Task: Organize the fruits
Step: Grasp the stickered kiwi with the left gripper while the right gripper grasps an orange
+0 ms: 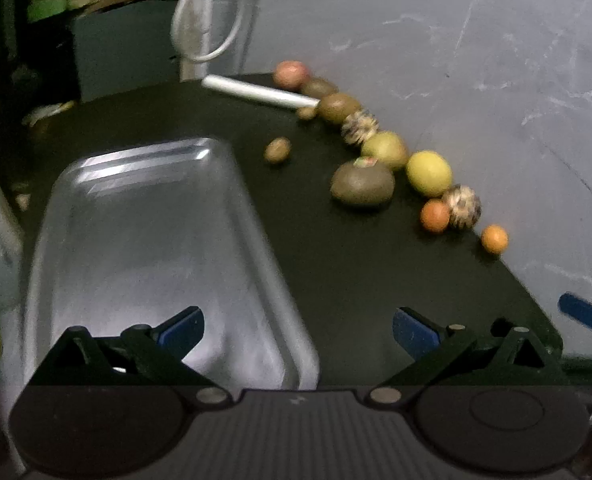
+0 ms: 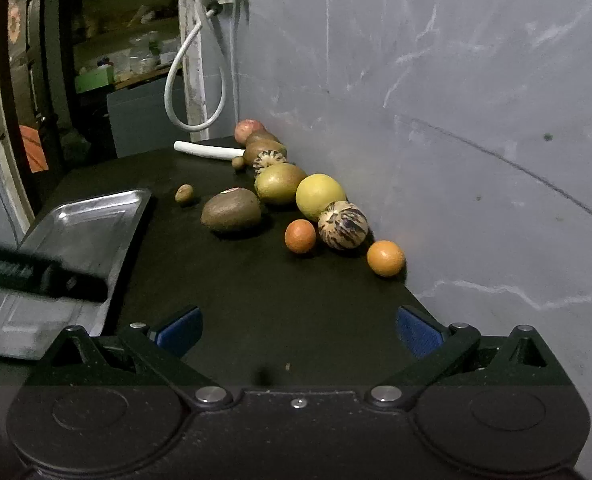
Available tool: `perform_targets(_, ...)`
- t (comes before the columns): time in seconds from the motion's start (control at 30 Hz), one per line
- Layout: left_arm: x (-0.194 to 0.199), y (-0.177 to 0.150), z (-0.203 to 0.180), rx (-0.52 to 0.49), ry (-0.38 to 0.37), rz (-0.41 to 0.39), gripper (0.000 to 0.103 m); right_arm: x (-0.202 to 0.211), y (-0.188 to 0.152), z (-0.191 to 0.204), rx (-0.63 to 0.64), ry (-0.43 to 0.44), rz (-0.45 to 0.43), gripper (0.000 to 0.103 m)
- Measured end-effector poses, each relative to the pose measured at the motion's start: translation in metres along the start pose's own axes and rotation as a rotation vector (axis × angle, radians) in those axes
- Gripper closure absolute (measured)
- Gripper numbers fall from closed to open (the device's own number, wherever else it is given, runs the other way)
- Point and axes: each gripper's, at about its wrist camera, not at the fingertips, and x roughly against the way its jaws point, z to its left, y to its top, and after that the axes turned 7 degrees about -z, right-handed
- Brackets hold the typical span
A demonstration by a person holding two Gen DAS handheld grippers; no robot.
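While both grippers are gaping empty, fruits are lining the grey wall.
The left gripper (image 1: 297,330) is hovering over the shiny rectangular metal tray (image 1: 96,208); the right gripper (image 2: 297,330) is facing the round orange citrus (image 2: 385,258) at one o'clock.

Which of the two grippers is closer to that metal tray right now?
Left. The left gripper hangs right over the near end of the metal tray, one fingertip above its floor. The right gripper sits over bare black table, with the tray off to its left.

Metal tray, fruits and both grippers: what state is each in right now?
Rectangular metal tray: empty, flat on table.
Large brown kiwi-like fruit: loose on table, outside tray.
Nearest small orange fruit: by wall, untouched.
Left gripper: open, empty.
Right gripper: open, empty.
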Motion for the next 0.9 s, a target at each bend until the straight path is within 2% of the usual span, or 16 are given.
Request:
perform_targets(0.23, -0.065, 0.052, -0.027, -0.111, -0.055, -0.002, 0.001, -0.054, 0.011, -0.003, -0.053, 0.084, 0.063, 0.005)
perform_targets(0.43, -0.112, 0.079, -0.045, -0.188, -0.080, 0.027, 0.001, -0.093, 0.019, -0.003, -0.074, 0.118, 0.095, 0.014)
perform_targets(0.63, -0.143, 0.087, -0.050, -0.225, -0.108, 0.054, 0.001, -0.120, 0.026, -0.003, -0.096, 0.094, 0.099, 0.025)
perform_targets(0.9, -0.168, 0.090, -0.053, -0.221, -0.141, 0.099, 0.009, -0.139, 0.032, -0.002, -0.115, 0.045, 0.080, 0.048)
